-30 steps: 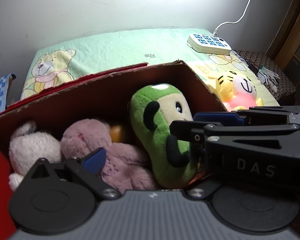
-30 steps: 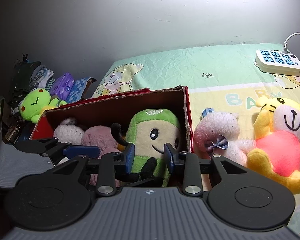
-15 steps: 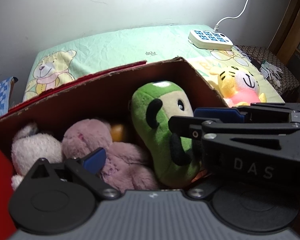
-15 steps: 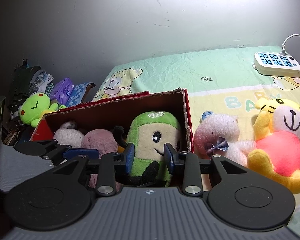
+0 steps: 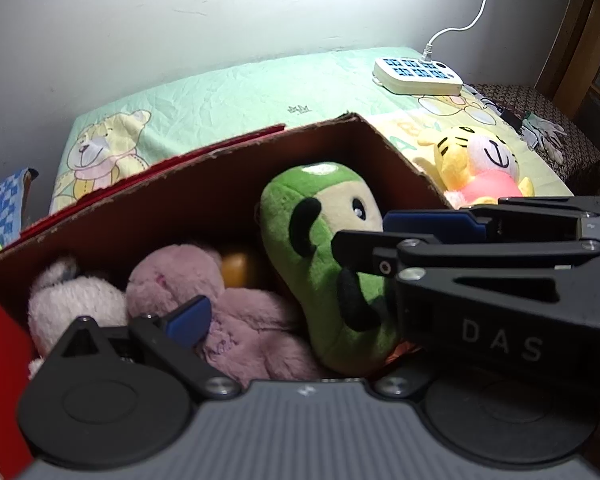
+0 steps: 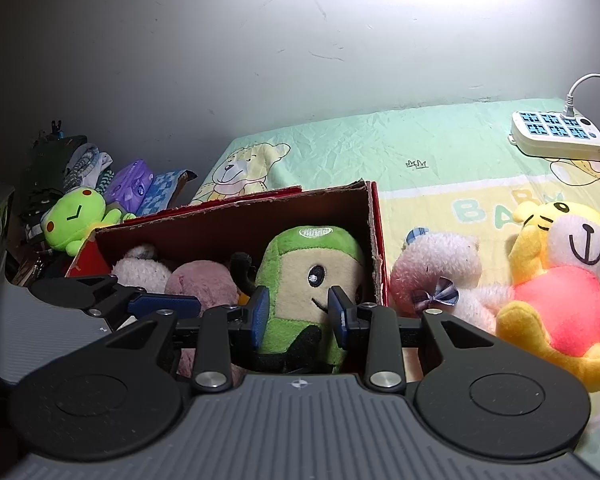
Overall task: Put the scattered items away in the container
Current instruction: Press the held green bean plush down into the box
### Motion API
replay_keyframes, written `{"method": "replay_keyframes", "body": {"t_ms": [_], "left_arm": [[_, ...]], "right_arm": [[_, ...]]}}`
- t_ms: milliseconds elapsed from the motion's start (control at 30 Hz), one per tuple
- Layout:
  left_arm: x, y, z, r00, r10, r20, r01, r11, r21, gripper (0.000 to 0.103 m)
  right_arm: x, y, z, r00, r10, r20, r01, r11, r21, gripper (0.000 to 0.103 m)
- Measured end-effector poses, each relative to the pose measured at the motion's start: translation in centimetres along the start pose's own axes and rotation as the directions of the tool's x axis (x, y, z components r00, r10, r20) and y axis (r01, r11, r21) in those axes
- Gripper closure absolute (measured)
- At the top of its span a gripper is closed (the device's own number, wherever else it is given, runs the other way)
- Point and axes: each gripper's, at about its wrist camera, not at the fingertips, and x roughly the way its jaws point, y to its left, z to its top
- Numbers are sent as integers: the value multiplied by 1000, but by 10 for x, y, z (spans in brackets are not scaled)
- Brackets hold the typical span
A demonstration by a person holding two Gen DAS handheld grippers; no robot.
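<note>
Nothing has shifted since the earlier frames. From the left: the left gripper, its grip unreadable, then the box holding the green toy; the right gripper clenches that toy's body. A pink bear and a yellow tiger lie outside.

Black linkage arms with silver screw heads run out to each finger of the right gripper, blue pads on the inner faces. Behind them, a ribbed grey body with two round black discs at five and seven o'clock. The left gripper shows the same build; white letters "DAS" mark the black arm crossing at three o'clock.
</note>
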Motion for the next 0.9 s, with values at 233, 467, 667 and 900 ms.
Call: {"method": "replay_keyframes", "body": {"t_ms": [233,467,667,900], "left_arm": [[2,4,2,999,-27,-19,26,999,-22,0],[2,5,1,999,-31,-19,30,999,-36,0],[2,6,1,1000,-27,-16,26,999,-44,0],[3,6,2,1000,-22,-19,21,998,-53,0]], "right_arm": [[0,0,1,1000,-5,0,5,1000,29,68],[0,-1,1,1000,7,-3,-7,999,34,68],[1,-3,1,1000,19,1,-19,999,42,67],[1,-3,0,1000,24,9,-25,998,51,67]]}}
